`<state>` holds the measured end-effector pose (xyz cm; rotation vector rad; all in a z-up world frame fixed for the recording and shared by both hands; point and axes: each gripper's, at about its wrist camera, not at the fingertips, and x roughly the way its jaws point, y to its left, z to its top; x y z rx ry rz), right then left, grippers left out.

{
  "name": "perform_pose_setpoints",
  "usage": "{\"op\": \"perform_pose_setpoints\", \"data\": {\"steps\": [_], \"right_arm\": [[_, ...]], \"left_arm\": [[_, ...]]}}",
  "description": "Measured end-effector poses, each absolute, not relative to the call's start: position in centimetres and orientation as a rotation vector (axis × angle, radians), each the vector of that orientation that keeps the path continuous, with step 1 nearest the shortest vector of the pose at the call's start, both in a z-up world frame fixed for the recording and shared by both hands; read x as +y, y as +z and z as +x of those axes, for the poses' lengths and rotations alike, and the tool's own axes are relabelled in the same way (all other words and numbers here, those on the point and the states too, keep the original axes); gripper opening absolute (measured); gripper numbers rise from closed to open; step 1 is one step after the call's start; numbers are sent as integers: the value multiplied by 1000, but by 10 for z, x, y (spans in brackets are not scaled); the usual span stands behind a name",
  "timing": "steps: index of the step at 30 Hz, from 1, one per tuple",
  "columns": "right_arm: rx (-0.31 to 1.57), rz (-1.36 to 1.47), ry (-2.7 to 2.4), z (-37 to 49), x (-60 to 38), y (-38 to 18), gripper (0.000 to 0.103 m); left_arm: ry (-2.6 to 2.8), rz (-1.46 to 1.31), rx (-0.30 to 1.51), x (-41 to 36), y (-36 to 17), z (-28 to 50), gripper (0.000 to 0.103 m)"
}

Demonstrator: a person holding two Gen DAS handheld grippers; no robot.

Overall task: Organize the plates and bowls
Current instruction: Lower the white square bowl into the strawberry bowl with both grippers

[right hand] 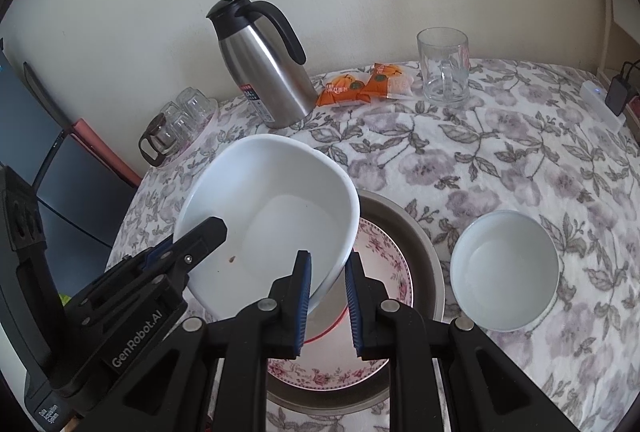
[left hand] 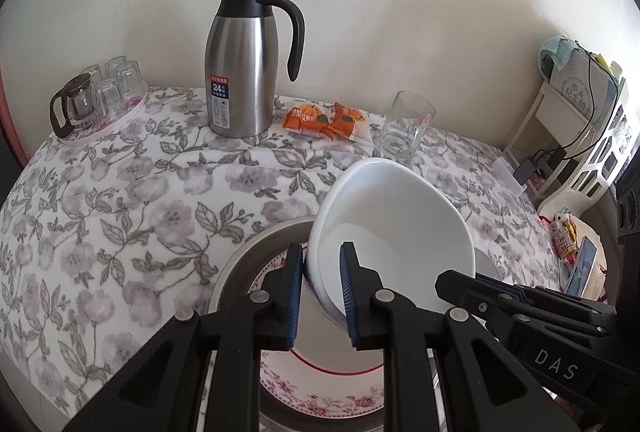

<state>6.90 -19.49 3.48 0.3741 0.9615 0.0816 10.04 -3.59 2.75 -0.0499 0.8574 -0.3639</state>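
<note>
Floral cloth in grey and mauve covers the tabletop (left hand: pixel 120 199), which stands against a pale wall. Both tongs hold one large white bowl (left hand: pixel 392 228) between them, tilted and raised over a flower-patterned plate (left hand: pixel 320 392) that lies inside a round grey metal tray (right hand: pixel 424 252). The left tongs (left hand: pixel 320 260) are clenched on the bowl's near-left rim, one blue pad outside the wall and one inside; the right tongs (right hand: pixel 328 268) are clenched on its opposite rim in the same manner, and each shows as a black arm in the other's view. A small brown speck sits on the bowl's inner surface. A smaller white bowl (right hand: pixel 504 276) rests upright on the cloth just beside the tray, on its right in the right wrist view. Farther back stand a steel thermos jug (left hand: pixel 240 71) with a black handle, two orange snack packets (left hand: pixel 324 121), a clear glass mug (right hand: pixel 444 67), and a round tray of upturned glasses (left hand: pixel 108 87) with a small glass pot.
</note>
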Motion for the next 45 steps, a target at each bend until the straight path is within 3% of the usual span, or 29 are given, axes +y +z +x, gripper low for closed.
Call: {"op": "perform_pose_setpoints", "data": {"steps": [19,26,45], "right_arm": [[1033,359,83,73,-187,16,19],[1040,354,81,74,-185,14,19],[1033,356,94,78,-182,12,19]], "left_arm": [[-355,-83,966,-29,7,105,19],[-356,-83,1008,-32,-1,107,26],[-337,-49,1059,-35,-11,111,28]]}}
